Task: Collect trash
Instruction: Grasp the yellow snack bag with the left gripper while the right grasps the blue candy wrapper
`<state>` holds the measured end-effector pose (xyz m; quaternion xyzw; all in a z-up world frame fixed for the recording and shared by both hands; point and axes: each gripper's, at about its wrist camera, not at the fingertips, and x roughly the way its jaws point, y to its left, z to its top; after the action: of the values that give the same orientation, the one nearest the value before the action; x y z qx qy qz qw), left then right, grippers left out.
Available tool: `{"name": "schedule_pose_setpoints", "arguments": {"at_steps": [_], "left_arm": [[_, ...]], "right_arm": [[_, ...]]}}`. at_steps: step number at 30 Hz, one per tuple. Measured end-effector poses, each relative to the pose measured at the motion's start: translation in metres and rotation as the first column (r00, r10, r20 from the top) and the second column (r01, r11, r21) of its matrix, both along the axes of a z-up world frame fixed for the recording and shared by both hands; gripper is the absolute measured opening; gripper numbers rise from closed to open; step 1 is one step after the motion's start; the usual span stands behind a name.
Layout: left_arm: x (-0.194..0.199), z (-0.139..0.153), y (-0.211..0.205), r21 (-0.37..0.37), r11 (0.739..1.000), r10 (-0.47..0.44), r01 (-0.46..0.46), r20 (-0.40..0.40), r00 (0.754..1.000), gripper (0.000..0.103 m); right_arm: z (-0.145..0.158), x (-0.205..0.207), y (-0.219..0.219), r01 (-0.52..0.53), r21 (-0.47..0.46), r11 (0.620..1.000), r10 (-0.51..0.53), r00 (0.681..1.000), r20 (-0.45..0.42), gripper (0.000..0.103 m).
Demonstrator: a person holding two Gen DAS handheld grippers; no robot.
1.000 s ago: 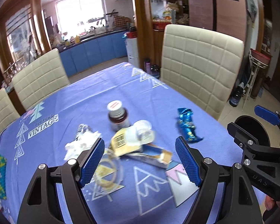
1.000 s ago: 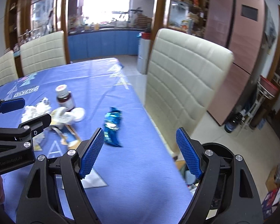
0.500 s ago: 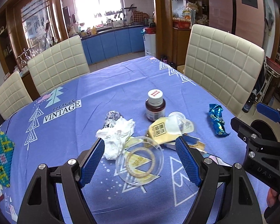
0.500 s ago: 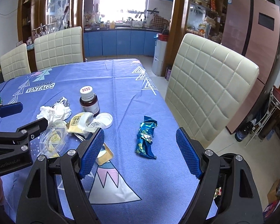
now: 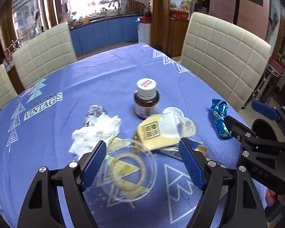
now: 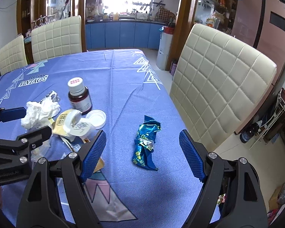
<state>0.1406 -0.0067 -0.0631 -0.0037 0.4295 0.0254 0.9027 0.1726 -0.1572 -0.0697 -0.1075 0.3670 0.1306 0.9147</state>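
On the blue patterned tablecloth point(image 5: 108, 72), a loose cluster of litter: crumpled white tissue point(image 5: 96, 131) beside a scrap of crinkled silver foil point(image 5: 94, 112), brown glass medicine bottle with white cap point(image 5: 146, 100) standing upright behind, yellow printed sachet point(image 5: 153, 134) touching a white plastic lid point(image 5: 172, 111) and a peeled white foil seal point(image 5: 188, 127). Nearest the camera, a clear round plastic lid point(image 5: 129, 171) lying flat over yellow paper, framed between the spread blue pads of the left gripper point(image 5: 142, 165); jaws wide apart, holding nothing, hovering just above. Partly under the sachet, a flat printed carton point(image 5: 172, 152), mostly hidden.

Off to the right, apart from the cluster and near the table edge, a crumpled shiny blue snack wrapper point(image 6: 145, 142). Framed between the widely parted pads of the right gripper point(image 6: 142, 152), also released and empty; not touching it. Beyond the edge, a cream quilted chair point(image 6: 218, 87) drawn close to the table; two more cream chairs point(image 6: 57, 36) along the far side. At the lower right of the left view, a dark round bin opening point(image 5: 264, 131), partly hidden behind the right gripper's body.
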Motion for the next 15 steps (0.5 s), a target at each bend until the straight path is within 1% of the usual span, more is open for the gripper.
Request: {"name": "schedule_pose_setpoints", "arguments": {"at_steps": [2,3,5,7,10,15], "left_arm": [[0.009,-0.005,-0.005,-0.002,1.000,-0.019,0.019,-0.011,1.000,0.076],[0.015,-0.007,-0.008,-0.006,1.000,-0.026,0.026,-0.018,0.999,0.080],[0.024,-0.010,-0.010,-0.015,0.999,-0.037,0.036,-0.023,0.999,0.083],[0.034,-0.014,-0.013,-0.014,0.999,-0.049,0.048,-0.031,0.998,0.083],[0.045,-0.022,-0.015,0.010,0.999,-0.051,0.052,-0.047,0.998,0.083],[0.053,-0.034,-0.006,-0.021,0.999,-0.028,0.026,-0.073,0.997,0.083]], "right_arm": [[-0.005,0.005,-0.003,0.004,-0.004,1.000,-0.004,1.000,-0.010,0.079],[-0.008,0.008,-0.006,0.006,-0.007,1.000,-0.006,1.000,-0.015,0.079],[-0.013,0.013,-0.009,0.011,-0.011,1.000,-0.011,1.000,-0.026,0.079],[-0.018,0.018,-0.012,0.020,-0.007,1.000,-0.020,0.999,-0.039,0.079],[-0.024,0.024,-0.015,0.026,0.002,1.000,-0.025,0.998,-0.058,0.079],[-0.035,0.033,-0.010,0.012,0.002,1.000,-0.012,0.997,-0.079,0.079]]}}
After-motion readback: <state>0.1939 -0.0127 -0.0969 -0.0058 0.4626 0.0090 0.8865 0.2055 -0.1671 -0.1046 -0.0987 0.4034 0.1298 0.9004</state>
